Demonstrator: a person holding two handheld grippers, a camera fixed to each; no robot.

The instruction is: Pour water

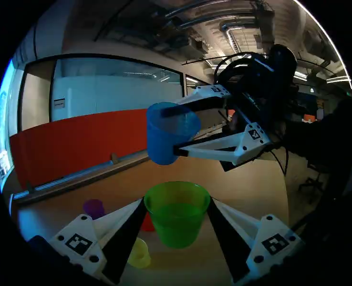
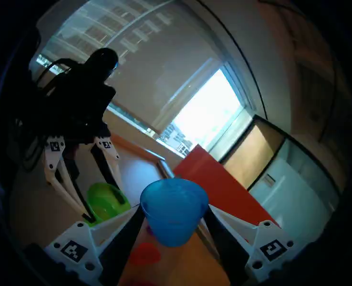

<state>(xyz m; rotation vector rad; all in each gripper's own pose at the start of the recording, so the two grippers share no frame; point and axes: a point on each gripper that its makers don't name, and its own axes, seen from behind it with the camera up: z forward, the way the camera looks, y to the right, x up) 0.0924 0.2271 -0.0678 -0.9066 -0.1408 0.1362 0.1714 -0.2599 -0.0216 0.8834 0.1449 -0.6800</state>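
Blue cup [image 2: 174, 217] between right fingers [image 2: 126, 240], above left-held green cup [image 1: 177, 217].

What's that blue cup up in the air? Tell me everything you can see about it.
The blue cup is a translucent plastic tumbler, tapering toward its base, without a handle. The right gripper pinches its sides between both fingers. It hangs in the air, seemingly tilted, above and beyond the green cup that the left gripper holds. Whether it contains water is unclear.
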